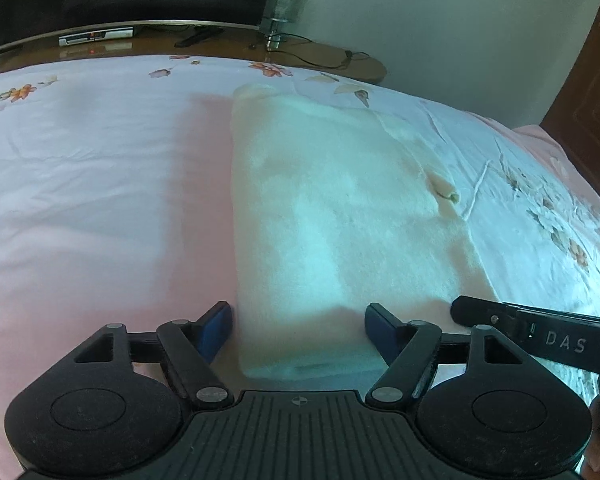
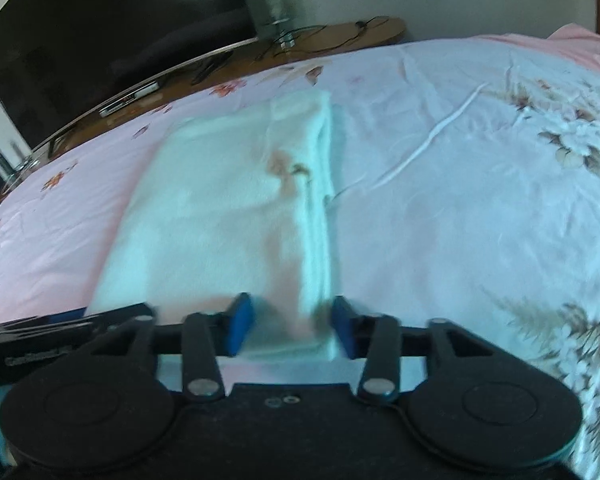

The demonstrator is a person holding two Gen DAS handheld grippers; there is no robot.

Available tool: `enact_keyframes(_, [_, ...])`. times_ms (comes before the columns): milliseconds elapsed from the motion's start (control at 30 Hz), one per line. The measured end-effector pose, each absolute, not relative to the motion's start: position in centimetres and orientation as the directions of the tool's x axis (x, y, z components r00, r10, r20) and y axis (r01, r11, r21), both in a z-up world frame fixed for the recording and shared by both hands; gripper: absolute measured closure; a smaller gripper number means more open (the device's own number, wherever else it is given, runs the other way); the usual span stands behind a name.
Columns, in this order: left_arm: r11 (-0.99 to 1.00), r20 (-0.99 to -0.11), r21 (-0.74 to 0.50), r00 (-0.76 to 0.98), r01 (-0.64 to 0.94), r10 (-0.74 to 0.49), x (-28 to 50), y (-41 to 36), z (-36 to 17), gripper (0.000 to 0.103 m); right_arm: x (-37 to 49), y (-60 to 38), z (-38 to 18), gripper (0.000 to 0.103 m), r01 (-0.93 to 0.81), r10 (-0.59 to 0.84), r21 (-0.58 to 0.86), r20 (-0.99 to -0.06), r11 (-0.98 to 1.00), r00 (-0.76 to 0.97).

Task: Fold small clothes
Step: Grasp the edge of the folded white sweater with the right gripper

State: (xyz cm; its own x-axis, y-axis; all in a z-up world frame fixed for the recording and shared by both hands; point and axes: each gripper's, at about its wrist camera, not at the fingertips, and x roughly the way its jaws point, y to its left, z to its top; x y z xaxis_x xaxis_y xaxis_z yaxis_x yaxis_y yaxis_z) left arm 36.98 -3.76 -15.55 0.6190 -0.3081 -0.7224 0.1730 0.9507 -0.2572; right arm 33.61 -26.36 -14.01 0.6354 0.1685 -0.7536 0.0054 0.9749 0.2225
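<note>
The folded white garment (image 1: 332, 216) lies flat on the bed (image 1: 100, 184), long axis running from 6 toward 12 o'clock. The left gripper (image 1: 299, 330) fingers stand released astride its near end. The right gripper (image 2: 292, 326) fingers are parted around its near right edge, not pressing it.

Soft daylight, bluish cast; right view motion-blurred; fisheye edges bowed.

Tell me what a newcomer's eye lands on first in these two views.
A pale folded garment lies lengthwise in the middle of the pink floral bedsheet. Its near edge sits between the blue pads of the left tool and the right tool. Behind the bed stands a dark television.
</note>
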Motion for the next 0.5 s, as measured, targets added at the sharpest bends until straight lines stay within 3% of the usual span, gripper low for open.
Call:
enact_keyframes(100, [0.950, -0.724, -0.251, 0.616, 0.183, -0.310, 37.0, -4.4, -15.5, 0.030, 33.4, -26.1, -13.8, 0.073, -0.008, 0.166, 0.208, -0.757, 0.978, 0.632])
enact_keyframes(200, [0.952, -0.724, -0.244, 0.618, 0.186, -0.306, 36.9, -4.7, -15.5, 0.030, 33.2, -25.8, -13.7, 0.090, -0.028, 0.144, 0.164, -0.758, 0.986, 0.636])
enact_keyframes(400, [0.943, -0.724, -0.268, 0.604, 0.199, -0.333, 36.7, -4.9, -15.0, 0.030, 32.7, -26.2, -12.4, 0.093, -0.039, 0.118, 0.123, -0.733, 0.992, 0.670])
enact_keyframes(500, [0.944, -0.725, -0.248, 0.604, 0.218, -0.330, 36.7, -5.3, -15.5, 0.028, 33.2, -27.0, -14.1, 0.093, 0.002, 0.100, 0.131, -0.768, 0.991, 0.633])
